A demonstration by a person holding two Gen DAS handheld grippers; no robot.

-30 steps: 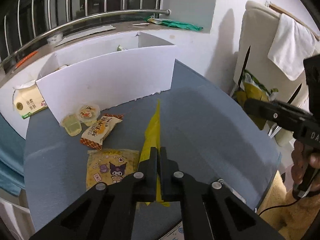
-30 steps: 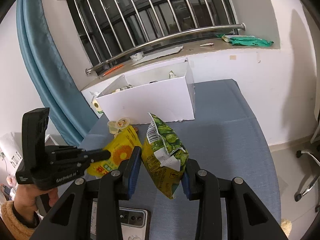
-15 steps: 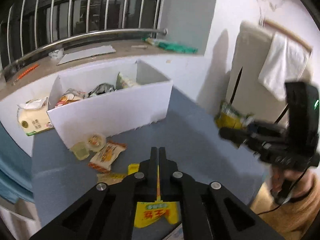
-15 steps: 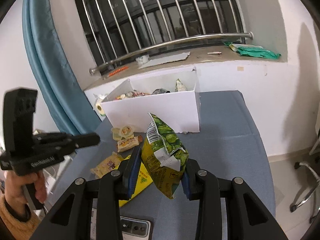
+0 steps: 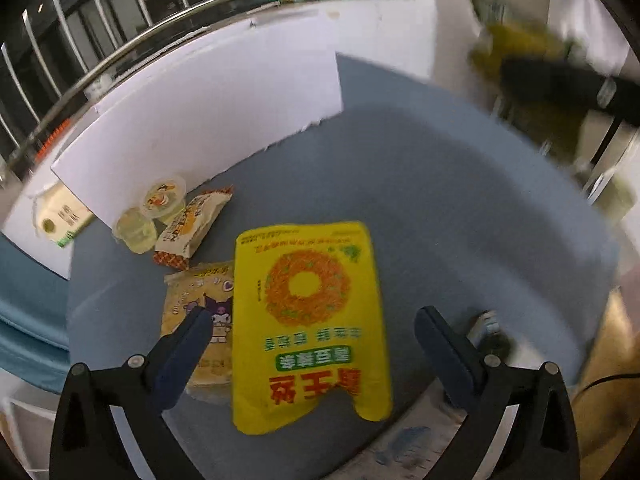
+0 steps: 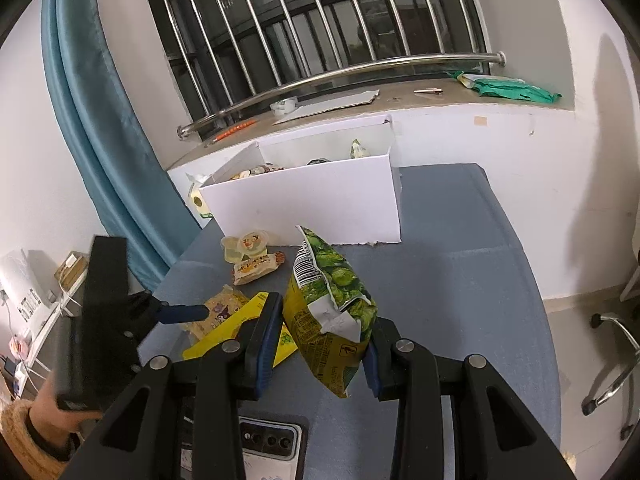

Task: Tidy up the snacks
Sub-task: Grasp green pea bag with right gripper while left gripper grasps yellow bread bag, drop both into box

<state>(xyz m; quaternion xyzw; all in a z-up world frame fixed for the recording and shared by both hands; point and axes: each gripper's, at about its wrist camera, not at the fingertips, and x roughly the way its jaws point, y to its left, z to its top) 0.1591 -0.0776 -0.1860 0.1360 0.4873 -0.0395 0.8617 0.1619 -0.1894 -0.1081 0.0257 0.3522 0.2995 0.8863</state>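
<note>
Opening wide, left gripper (image 5: 312,324) hangs over yellow snack bag (image 5: 310,320) lying flat on blue table (image 5: 460,208), pads clear. Only right view shows right gripper (image 6: 320,336) pinching green pea bag (image 6: 332,312), snacks inside white box (image 6: 304,196).

A blue curtain (image 6: 80,128) hangs at ten o'clock beside a window with slanted steel bars (image 6: 304,20) at twelve. On the stone sill, a crumpled green bag (image 6: 516,90) lies at two o'clock, a flat grey cardboard sheet (image 6: 328,106) at twelve and an orange pen (image 6: 236,129) to its left. A black smartphone (image 6: 272,448) lies on the grey-blue tabletop (image 6: 460,248) at six. A chrome chair base (image 6: 612,364) stands at four.
</note>
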